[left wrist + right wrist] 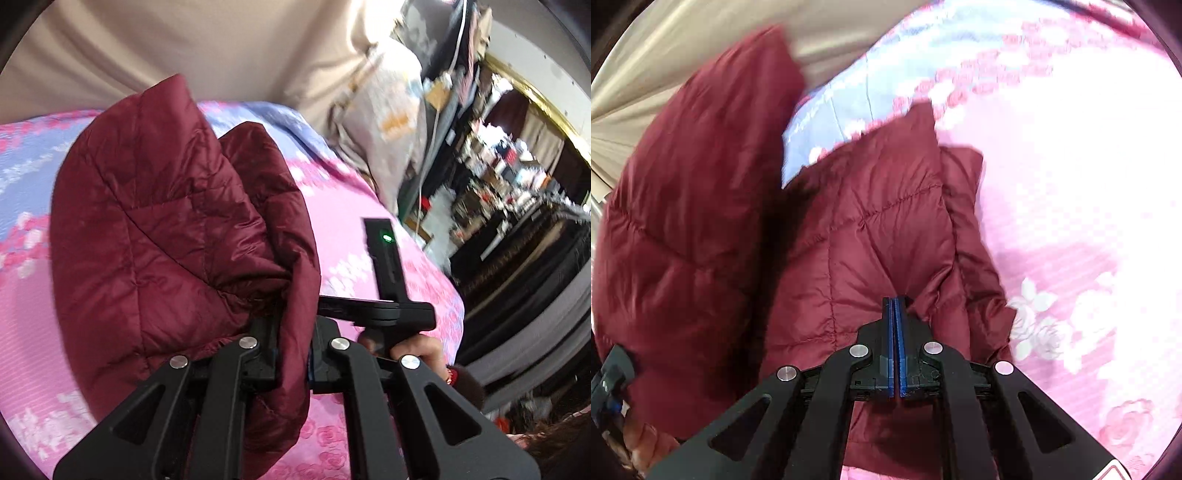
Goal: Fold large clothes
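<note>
A maroon quilted jacket (166, 229) lies bunched and partly lifted over a pink flowered bedspread (351, 240). My left gripper (293, 347) is shut on a thick fold of its edge, with cloth filling the gap between the fingers. In the right wrist view the jacket (849, 240) fills the middle. My right gripper (895, 306) has its blue pads pressed together on a thin pinch of cloth, and creases run out from the tip. The right gripper (321, 308) also shows from the side in the left wrist view, held by a hand (417, 349).
The bedspread (1071, 221) stretches away pink and blue to the right. Beige cloth (184, 48) hangs behind the bed. A patterned pillow (388, 110) lies at the bed's far right, with cluttered shelves (509, 177) beyond it.
</note>
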A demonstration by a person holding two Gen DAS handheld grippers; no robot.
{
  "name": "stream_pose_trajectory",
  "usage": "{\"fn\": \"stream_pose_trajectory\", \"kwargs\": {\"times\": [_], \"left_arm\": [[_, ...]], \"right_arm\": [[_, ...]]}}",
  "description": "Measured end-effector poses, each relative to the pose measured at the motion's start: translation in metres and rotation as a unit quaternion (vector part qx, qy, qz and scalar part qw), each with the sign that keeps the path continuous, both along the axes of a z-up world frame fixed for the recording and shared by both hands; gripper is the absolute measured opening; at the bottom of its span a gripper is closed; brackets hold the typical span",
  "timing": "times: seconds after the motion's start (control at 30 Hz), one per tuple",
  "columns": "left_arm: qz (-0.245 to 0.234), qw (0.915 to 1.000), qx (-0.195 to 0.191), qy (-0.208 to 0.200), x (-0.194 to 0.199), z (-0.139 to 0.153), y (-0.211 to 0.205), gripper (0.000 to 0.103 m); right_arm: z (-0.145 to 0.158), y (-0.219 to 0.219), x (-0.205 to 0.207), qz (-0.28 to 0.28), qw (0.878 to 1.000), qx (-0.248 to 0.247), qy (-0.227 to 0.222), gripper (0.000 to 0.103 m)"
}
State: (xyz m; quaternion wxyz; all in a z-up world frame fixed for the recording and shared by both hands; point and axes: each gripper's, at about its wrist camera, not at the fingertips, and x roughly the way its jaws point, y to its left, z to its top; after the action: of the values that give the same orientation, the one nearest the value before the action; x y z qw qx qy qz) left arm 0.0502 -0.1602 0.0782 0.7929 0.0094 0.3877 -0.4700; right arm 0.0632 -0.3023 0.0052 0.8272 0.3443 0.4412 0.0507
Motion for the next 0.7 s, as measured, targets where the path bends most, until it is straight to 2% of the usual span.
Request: {"fn": "stream_pose_trajectory", "kwargs": {"times": [0.1,0.27,0.37,0.53,0.67,0.7], "left_arm": [[-0.021,0.9994,0.026,0.005,-0.004,-0.018,-0.025,0.007],[-0.036,0.9972,0.062,0.023,-0.003,-0.055,-0.055,0.007],[-0.039,0.9952,0.082,0.035,0.000,-0.073,-0.066,0.007],[-0.041,0.9926,0.109,0.033,0.000,-0.093,-0.073,0.008],[-0.042,0.9915,0.122,0.014,-0.008,-0.090,-0.076,0.011],[-0.042,0.9919,0.120,0.007,-0.011,-0.085,-0.075,0.017]], "right_arm": [[-0.005,0.000,-0.002,0.003,1.000,0.011,-0.002,0.004],[-0.007,-0.027,-0.017,-0.004,0.999,0.045,-0.010,0.004],[0.004,-0.045,-0.038,-0.028,0.999,0.038,-0.021,0.005],[0.031,-0.069,-0.068,-0.067,0.997,-0.001,-0.043,0.012],[0.060,-0.060,-0.081,-0.059,0.995,-0.024,-0.073,0.030],[0.068,-0.056,-0.081,-0.049,0.995,-0.028,-0.083,0.037]]}}
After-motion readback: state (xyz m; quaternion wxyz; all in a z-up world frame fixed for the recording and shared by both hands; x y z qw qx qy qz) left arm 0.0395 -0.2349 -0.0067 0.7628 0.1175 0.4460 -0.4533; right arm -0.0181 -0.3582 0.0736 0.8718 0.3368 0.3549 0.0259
